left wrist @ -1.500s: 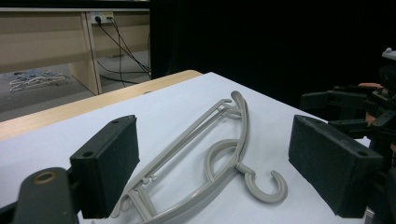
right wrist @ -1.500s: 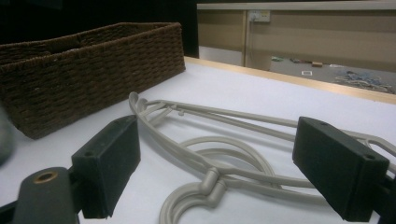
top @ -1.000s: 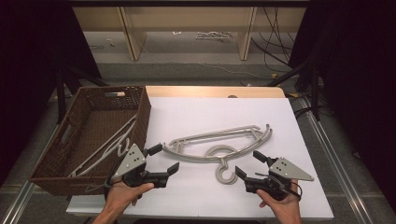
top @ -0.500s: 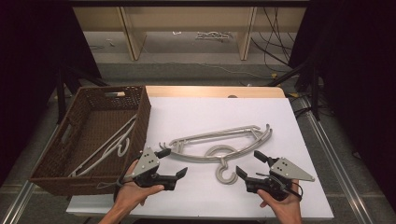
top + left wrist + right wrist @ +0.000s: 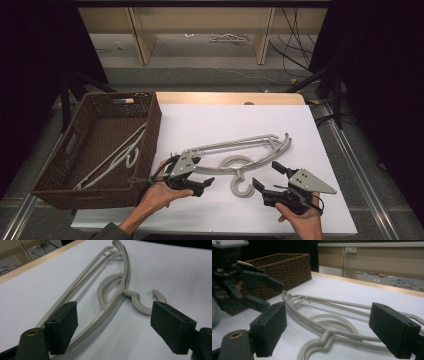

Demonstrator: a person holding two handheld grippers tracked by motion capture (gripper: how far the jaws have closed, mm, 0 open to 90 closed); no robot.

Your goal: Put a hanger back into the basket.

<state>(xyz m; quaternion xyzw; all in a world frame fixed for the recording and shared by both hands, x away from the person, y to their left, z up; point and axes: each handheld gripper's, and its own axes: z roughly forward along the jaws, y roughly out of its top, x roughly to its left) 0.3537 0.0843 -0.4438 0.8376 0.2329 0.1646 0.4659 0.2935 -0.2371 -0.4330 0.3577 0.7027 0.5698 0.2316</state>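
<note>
Two grey plastic hangers (image 5: 240, 150) lie stacked mid-frame on the counter (image 5: 320, 130). Both hand-held grippers, left (image 5: 199, 172) and right (image 5: 266, 176), stand apart, empty. Hangers look light, stiff, slick; grip a shoulder bar.

The far end of the hangers (image 5: 110, 255) runs off the top edge in the left gripper view, and the near ends slip behind the left tongs' (image 5: 113, 325) pad, so you can't see where they finish. In the right gripper view the hook (image 5: 312, 350) is chopped by the bottom edge, and the right end of the hangers disappears behind the right tongs' (image 5: 337, 332) pad. From the high view, the white hangers in the basket (image 5: 150, 125) are partly hidden by its near wall. The stuff on the floor (image 5: 227, 37) way back is too small to make out.
</note>
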